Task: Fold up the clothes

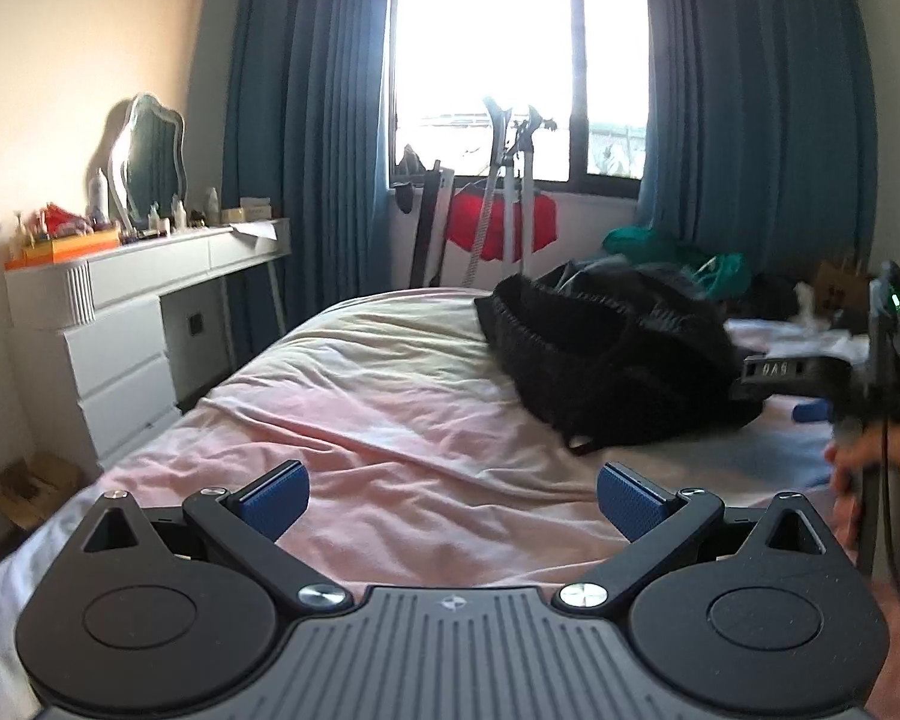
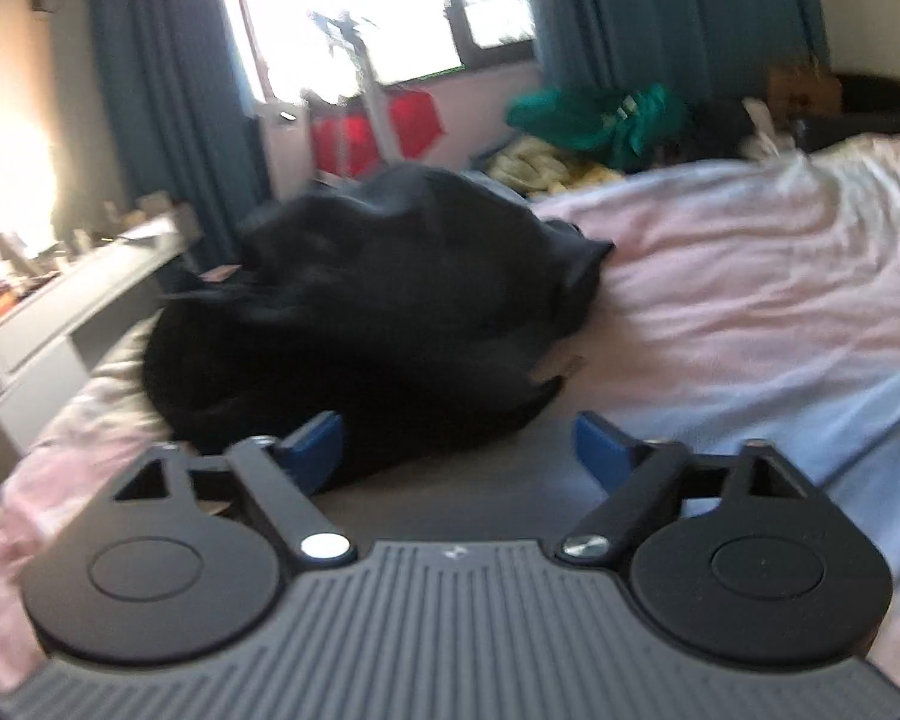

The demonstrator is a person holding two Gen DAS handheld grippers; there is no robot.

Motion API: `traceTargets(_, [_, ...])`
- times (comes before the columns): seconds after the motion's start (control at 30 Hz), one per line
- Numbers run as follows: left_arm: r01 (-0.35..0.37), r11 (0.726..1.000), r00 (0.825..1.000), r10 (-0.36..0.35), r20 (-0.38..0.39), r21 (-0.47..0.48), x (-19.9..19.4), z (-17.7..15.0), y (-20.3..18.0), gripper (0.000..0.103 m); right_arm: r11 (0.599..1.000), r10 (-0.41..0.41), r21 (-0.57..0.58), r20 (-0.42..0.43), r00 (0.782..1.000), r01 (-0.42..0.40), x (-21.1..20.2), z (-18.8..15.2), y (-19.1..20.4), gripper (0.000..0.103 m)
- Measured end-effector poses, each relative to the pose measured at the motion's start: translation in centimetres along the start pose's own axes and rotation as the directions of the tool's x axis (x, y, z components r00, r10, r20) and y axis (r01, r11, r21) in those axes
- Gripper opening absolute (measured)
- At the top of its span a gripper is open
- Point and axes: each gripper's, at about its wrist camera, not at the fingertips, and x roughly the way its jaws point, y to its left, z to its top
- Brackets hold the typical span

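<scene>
Both grippers empty atm. Left gripper (image 1: pixel 453 504) has its blue pads spread wide over bare sheet, nothing btwn them. Right gripper (image 2: pixel 456 450) is likewise wide open, left pad just at the near edge of the black garment (image 2: pixel 366 312); can't tell if it's touching, view is blurred.

Garment itself: one dark heap, bunched and rumpled, no flat panel, no crease or fold line visible. In left view the same black garment (image 1: pixel 612 354) sits well ahead and to the right of the left tool, w/ the right-hand tool and the person's right hand (image 1: pixel 882 480) beside it. It lies on the pink bedsheet (image 1: pixel 390 408), toward the far half of the bed.

Progress, judging from this: basically zero. Nothing grasped, nothing spread out, no folded pile to be seen. Left to do: pick up, shake/lay flat, smooth, fold.

Further out: more clothes incl. a green item (image 2: pixel 594 114) piled past the bed edge, prob. also waiting. White dresser (image 1: pixel 126 330) to the left, blue curtains (image 1: pixel 306 120) and bright window behind.
</scene>
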Motion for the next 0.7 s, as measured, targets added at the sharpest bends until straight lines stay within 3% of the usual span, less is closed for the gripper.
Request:
traceTargets(0.1, [0.014,1.000,0.999,-0.015,-0.034,-0.013,2.5,-0.7,0.2,0.103,0.999,-0.032,0.032,-0.025,0.999,0.033,4.1,0.3,-1.3,0.071])
traceTargets(0.23, [0.048,0.997,0.995,-0.052,-0.079,-0.054,5.3,-1.6,0.6,0.103,0.999,-0.043,-0.013,0.014,0.999,0.043,7.3,0.7,-0.8,0.063])
traceTargets(0.33, [0.052,0.996,0.991,-0.061,-0.122,-0.077,7.1,-2.4,0.9,0.103,0.996,-0.067,-0.056,0.087,0.994,0.073,7.6,1.0,0.5,0.032])
traceTargets(0.43, [0.021,0.994,0.990,-0.035,-0.135,-0.106,8.0,-2.6,1.3,0.103,0.991,-0.105,-0.072,0.077,0.992,0.110,6.8,1.3,1.8,0.021])
traceTargets(0.7, [-0.006,0.989,0.996,-0.007,-0.084,-0.150,6.8,-2.2,2.5,0.103,0.991,-0.078,-0.094,0.134,0.988,0.091,-2.7,3.3,2.2,0.016])
